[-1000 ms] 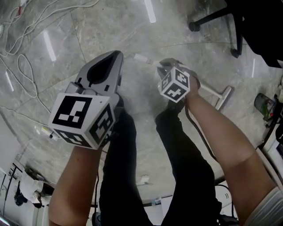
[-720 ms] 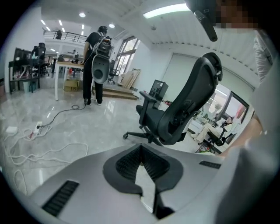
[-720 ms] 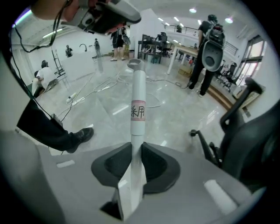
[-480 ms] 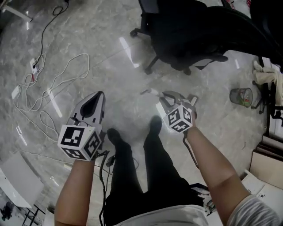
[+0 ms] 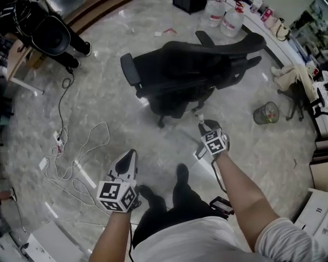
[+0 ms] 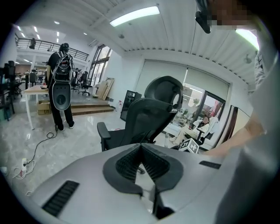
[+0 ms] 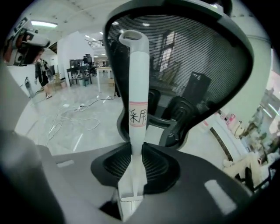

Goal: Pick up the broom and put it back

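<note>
The broom shows as a white handle with a red-edged label, standing upright between the pads of my right gripper. The pads press on it, though these jaws have just been opening a little. In the head view the right gripper is held out in front of the person, and the handle's top pokes out above it. The broom's head is hidden. My left gripper hangs lower left with nothing in it. In its own view the left gripper has its tips together.
A black office chair stands just beyond the right gripper. White cables and a power strip lie on the marble floor at left. A small bin sits right, bottles at the far wall. A person stands far left.
Both grippers have come up from close to the floor, and the floor now looks much farther off. The chair and more of the room have come into view. The right gripper keeps the handle.
</note>
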The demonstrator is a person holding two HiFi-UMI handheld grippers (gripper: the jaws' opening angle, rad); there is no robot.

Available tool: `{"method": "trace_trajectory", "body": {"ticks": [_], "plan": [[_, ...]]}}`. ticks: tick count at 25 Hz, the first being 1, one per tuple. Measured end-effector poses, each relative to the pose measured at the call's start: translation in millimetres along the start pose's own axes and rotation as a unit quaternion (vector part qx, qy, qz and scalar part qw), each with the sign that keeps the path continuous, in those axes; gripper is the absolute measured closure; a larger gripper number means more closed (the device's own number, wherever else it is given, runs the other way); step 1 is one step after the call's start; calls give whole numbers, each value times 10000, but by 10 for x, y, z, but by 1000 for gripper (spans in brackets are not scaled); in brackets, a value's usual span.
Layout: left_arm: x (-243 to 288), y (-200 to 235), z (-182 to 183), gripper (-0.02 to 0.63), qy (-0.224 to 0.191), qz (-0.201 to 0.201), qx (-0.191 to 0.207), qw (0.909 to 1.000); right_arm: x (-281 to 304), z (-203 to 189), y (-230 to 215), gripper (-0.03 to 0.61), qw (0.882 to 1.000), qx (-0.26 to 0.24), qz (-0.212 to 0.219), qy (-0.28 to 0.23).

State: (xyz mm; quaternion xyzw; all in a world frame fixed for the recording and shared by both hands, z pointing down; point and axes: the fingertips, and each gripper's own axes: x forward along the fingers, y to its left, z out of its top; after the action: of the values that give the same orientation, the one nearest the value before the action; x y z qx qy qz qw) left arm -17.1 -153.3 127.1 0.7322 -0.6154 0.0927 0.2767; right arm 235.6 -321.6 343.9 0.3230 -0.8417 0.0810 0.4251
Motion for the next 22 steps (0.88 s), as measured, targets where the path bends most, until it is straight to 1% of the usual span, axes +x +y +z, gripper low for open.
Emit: {"method": "trace_trajectory", "body": {"ticks": [4, 8, 10, 12, 15, 16, 19, 22], "plan": [[-217, -325, 222, 607, 86, 201, 99, 9997, -182, -160, -595, 500, 9991, 376, -113, 143], [-331, -501, 494, 607, 41, 441, 287, 9986, -92, -145, -1247, 499, 9939, 1015, -395, 176], [-367, -563, 635, 607, 8, 542, 427, 9976, 3, -121, -1451, 497, 9907, 1264, -445, 257], [-388, -600, 772, 607, -56, 644, 538, 9965, 106, -95, -1597, 495, 9884, 1404, -437, 380], [-401, -604, 941, 607, -176, 753, 604, 9952, 204, -67, -1753, 492, 9856, 1570, -420, 473], [-393, -604, 977, 607, -213, 771, 599, 9950, 214, -62, -1788, 471, 9853, 1592, -404, 472], [-373, -614, 1019, 607, -267, 775, 542, 9952, 125, -46, -1871, 440, 9854, 1571, -477, 445], [-377, -601, 1060, 607, -322, 741, 480, 9956, -36, 66, -1847, 436, 9853, 1611, -517, 253]]}}
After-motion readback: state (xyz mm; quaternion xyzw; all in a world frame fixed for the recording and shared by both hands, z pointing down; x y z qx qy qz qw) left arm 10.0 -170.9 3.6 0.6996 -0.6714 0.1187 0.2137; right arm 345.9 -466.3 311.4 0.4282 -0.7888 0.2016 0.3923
